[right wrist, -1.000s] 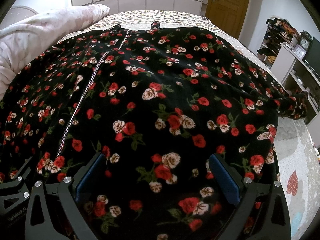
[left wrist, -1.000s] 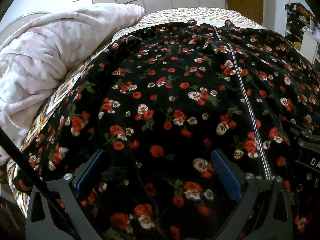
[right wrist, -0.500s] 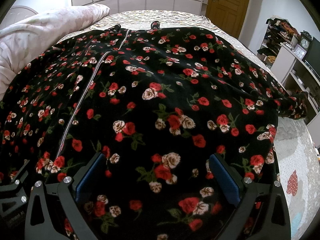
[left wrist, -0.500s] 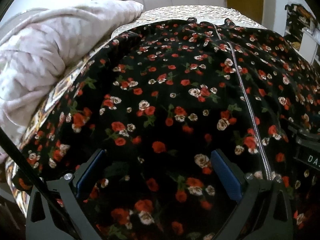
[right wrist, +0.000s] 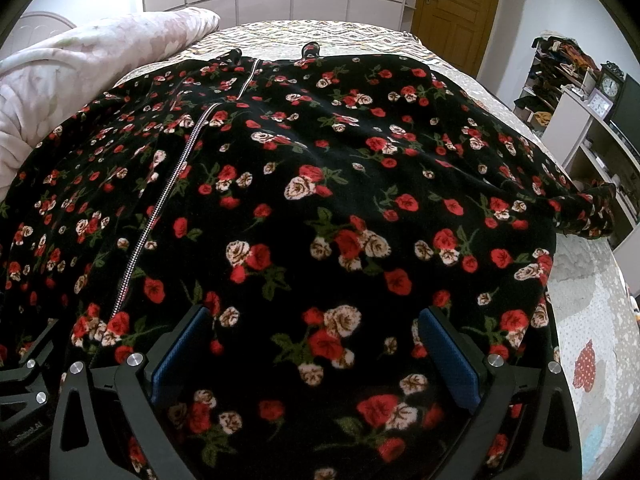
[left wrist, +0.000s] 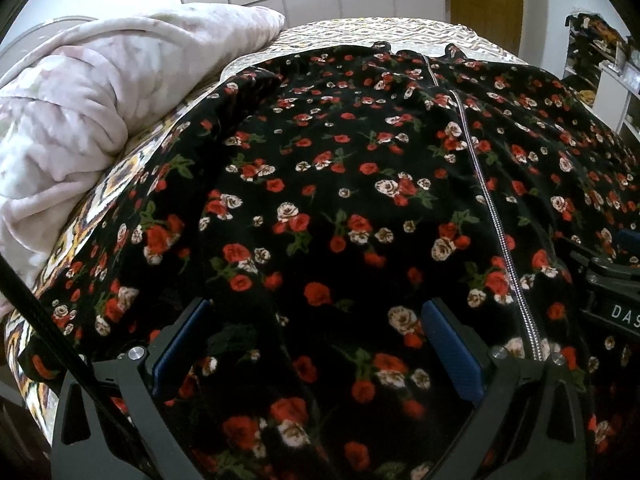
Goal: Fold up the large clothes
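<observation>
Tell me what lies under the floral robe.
The floral robe lies spread on a bed with a patterned bedspread, which shows beyond its collar and along the left edge. The bed beneath the robe's middle is covered, so nothing there can be seen.

My big black fleece robe with red and white roses [left wrist: 340, 208] covers most of the bed with the patterned cover [left wrist: 384, 32], so I only see strips of it. The robe's near edge is cut off at the bottom of both views. Its silver zipper [left wrist: 500, 232] runs down behind my left claw [left wrist: 316, 344]. In my right view, the far sleeve end [right wrist: 592, 212] hangs over the bed's side. The cluttered shelves [right wrist: 560, 64] hold things too small to tell.
</observation>
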Action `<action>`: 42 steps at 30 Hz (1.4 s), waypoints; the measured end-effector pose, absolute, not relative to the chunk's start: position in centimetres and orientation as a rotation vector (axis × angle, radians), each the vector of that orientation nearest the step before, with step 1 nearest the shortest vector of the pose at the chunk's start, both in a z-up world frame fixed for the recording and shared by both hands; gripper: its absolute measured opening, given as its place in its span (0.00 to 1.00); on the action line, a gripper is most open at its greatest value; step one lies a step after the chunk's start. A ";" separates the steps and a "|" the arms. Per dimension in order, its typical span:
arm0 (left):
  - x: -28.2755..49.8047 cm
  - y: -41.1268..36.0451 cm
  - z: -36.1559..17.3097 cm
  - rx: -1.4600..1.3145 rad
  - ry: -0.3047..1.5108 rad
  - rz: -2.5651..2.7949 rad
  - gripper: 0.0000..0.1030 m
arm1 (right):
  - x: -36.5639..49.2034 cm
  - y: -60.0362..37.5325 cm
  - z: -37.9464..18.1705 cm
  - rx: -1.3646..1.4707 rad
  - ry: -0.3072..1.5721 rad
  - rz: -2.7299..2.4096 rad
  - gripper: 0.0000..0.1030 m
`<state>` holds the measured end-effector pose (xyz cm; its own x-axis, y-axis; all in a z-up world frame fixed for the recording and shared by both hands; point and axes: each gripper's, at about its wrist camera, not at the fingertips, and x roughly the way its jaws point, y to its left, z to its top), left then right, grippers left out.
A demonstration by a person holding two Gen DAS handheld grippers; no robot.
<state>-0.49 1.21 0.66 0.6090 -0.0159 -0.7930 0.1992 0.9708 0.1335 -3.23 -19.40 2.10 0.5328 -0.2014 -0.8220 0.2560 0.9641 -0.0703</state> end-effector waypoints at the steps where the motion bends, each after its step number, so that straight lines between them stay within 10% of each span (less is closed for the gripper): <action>1: -0.5 1.2 0.6 0.215 0.909 -0.126 1.00 | -3.2 -19.4 2.1 0.061 0.972 -0.274 1.00; 10: -1.7 3.0 2.9 0.200 0.913 -0.193 0.83 | -2.9 -19.5 1.9 0.066 0.981 -0.270 1.00; 26: 4.1 26.7 3.3 -0.091 1.027 -0.071 0.82 | -2.9 -19.7 1.8 0.068 0.976 -0.244 1.00; 28: 4.8 26.5 2.0 -0.108 1.084 -0.134 0.60 | -2.8 -19.6 1.8 0.068 0.976 -0.245 1.00; 29: 5.1 26.3 1.5 -0.121 1.111 -0.165 0.32 | -2.9 -19.6 1.8 0.066 0.976 -0.246 1.00; 32: 5.6 26.1 2.4 -0.078 1.091 -0.099 0.08 | -2.9 -19.7 1.9 0.065 0.976 -0.246 1.00; 42: 11.8 30.0 9.3 0.088 0.897 0.331 0.07 | -2.9 -19.7 1.9 0.059 0.976 -0.250 1.00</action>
